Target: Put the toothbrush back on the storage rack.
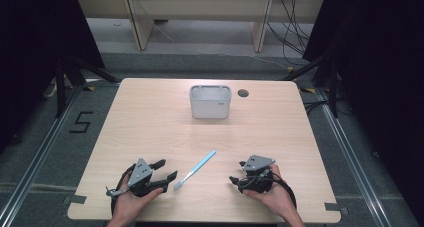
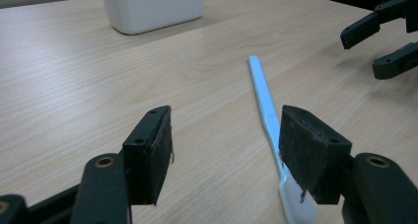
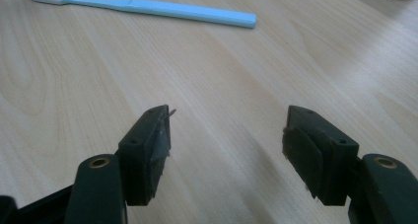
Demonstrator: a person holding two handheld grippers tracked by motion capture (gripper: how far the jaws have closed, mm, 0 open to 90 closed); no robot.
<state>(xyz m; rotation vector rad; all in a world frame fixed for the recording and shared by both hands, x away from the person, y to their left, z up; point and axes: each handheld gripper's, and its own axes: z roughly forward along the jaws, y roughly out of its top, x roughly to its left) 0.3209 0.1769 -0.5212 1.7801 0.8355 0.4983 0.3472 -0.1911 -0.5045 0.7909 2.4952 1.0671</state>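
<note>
Black taped "5" on the floor (image 1: pixel 81 122)

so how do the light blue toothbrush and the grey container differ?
The light blue plastic toothbrush is thin and long, lying flat on the near part of the wooden table; the grey rectangular plastic container is boxy, open-topped and stands upright near the far edge. The toothbrush lies between the two grippers; the container sits far from both. Neither is touched.

The table (image 1: pixel 150 122) is pale wood-grain laminate, smooth with a soft sheen. The toothbrush (image 1: pixel 196 169) is smooth light-blue plastic, faintly glossy, with white bristles. The bin (image 1: pixel 210 102) near the far edge looks like matt grey-white plastic. Both grippers' jaws are matt black plastic, their pads (image 2: pixel 303 150) rough and worn.
</note>
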